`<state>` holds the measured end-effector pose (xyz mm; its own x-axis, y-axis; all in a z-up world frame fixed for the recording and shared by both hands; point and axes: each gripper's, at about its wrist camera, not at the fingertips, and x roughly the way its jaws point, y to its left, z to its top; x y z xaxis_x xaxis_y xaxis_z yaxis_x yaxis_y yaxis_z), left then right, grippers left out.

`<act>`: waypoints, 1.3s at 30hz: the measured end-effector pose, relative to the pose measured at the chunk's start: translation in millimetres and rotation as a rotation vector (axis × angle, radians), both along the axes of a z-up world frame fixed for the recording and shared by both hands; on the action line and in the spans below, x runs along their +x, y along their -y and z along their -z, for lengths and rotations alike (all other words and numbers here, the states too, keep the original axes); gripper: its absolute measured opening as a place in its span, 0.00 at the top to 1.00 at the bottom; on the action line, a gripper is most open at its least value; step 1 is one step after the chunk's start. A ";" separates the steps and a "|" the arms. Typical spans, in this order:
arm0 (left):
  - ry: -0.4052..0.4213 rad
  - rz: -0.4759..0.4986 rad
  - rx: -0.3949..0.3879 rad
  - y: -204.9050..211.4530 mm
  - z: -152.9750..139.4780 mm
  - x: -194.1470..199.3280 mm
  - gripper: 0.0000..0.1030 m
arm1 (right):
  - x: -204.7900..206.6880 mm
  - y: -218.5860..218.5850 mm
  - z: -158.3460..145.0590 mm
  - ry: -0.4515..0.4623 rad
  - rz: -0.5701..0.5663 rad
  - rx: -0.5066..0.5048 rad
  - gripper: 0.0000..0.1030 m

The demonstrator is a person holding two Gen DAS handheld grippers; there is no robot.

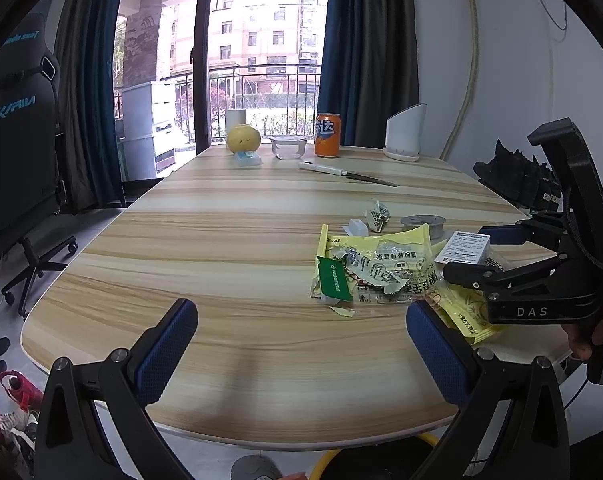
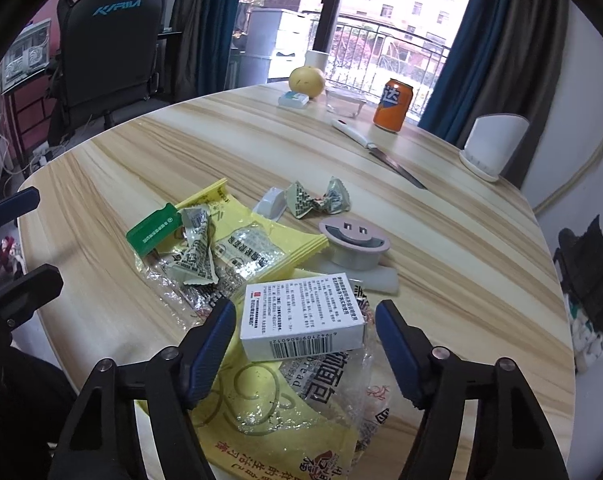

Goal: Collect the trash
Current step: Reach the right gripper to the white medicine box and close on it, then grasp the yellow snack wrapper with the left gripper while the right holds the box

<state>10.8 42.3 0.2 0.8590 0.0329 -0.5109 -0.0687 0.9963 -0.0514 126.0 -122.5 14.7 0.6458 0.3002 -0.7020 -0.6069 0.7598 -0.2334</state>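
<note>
From the left wrist, the left hand-held gripper (image 1: 301, 344) hovers wide open over bare wood-grain counter (image 1: 229, 240), with crumpled yellow wrappers (image 1: 381, 264) heaped toward the right edge. From the right wrist, the right hand-held gripper (image 2: 305, 344) straddles a white barcoded carton (image 2: 301, 320) lying atop those wrappers, pads not touching it.

left gripper (image 1: 301, 344): jaws wide apart | right gripper (image 2: 305, 336): jaws parted (tilted down)

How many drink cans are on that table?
1: the orange soda can stands upright at the far edge of the table, near the window, beside a clear container. No others visible.
</note>
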 end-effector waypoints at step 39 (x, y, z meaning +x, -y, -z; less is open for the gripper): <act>0.045 0.384 0.261 103.4 -4.9 -18.3 0.01 | -58.9 117.1 -51.6 0.148 0.219 0.357 0.48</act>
